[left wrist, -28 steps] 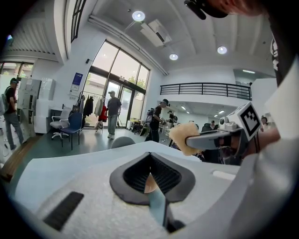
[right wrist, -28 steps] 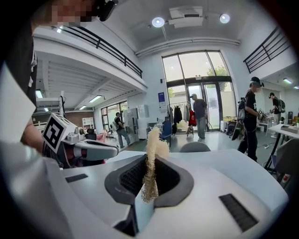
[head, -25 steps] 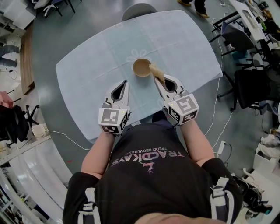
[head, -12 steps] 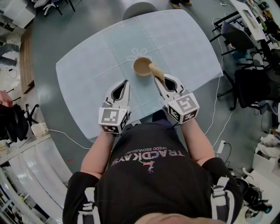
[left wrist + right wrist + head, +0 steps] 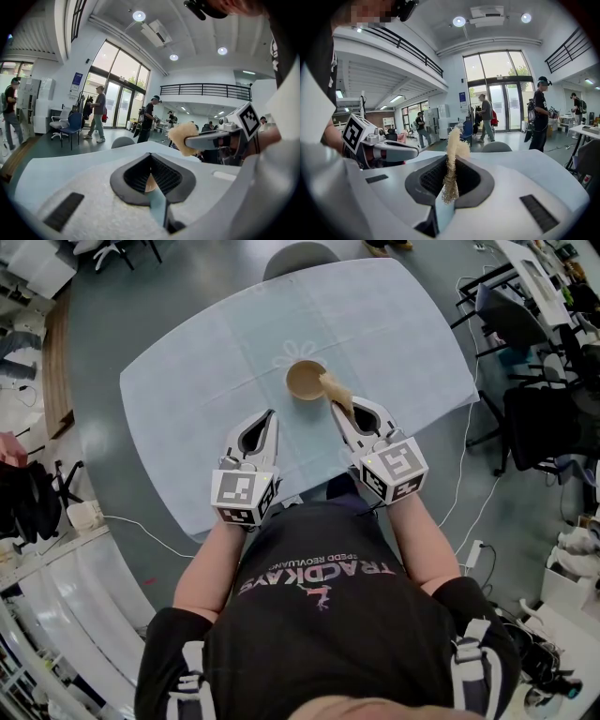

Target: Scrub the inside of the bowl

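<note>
A round, shallow bowl [image 5: 302,382] of a smooth tan material is set near the middle of a table [image 5: 178,381], which is covered by a pale blue cloth marked with straight fold creases. The inside of the bowl is seen bare.

A pale, coarse, fibrous scrubber [image 5: 451,159] is pinched between the closed jaws of the right gripper [image 5: 336,409]. Its frayed, netted lower end is clamped between the dark ribbed pads, and its fluffier end is left standing out beyond the tips. In the head view that free end is seen at the bowl's near right rim; whether it touches the rim cannot be told.

The left gripper [image 5: 269,416] is held beside the right one, on the near side of the bowl and apart from it. Its jaws are pressed fully together and nothing is gripped between them. Both grippers are made of speckled grey-white shells, and a cube with black-and-white square markers is carried on each.
</note>
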Demonstrator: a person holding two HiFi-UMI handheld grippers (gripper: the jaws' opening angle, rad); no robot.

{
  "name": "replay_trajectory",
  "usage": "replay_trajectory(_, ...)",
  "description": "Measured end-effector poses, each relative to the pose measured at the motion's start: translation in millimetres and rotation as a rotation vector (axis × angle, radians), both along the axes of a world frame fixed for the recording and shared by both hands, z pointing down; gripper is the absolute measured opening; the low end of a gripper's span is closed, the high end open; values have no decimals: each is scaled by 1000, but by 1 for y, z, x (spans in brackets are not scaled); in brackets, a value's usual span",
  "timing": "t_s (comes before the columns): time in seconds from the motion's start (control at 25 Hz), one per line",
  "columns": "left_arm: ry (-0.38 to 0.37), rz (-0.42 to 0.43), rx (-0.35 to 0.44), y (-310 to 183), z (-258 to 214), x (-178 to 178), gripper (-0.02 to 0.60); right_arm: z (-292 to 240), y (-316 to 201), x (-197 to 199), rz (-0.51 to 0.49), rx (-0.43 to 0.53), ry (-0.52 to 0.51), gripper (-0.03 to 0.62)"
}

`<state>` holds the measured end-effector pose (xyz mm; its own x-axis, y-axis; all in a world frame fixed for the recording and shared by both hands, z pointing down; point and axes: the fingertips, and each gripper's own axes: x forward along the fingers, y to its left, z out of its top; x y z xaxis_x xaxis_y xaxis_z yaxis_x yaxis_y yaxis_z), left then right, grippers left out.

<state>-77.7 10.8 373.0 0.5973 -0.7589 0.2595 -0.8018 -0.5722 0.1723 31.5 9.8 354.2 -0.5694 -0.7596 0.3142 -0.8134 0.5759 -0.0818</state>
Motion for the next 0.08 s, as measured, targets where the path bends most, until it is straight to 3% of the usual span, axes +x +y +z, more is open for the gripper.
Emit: replay_trajectory(0.08,0,-1,-1,1,1,-1,15,1,1,-1,0,0,0,32)
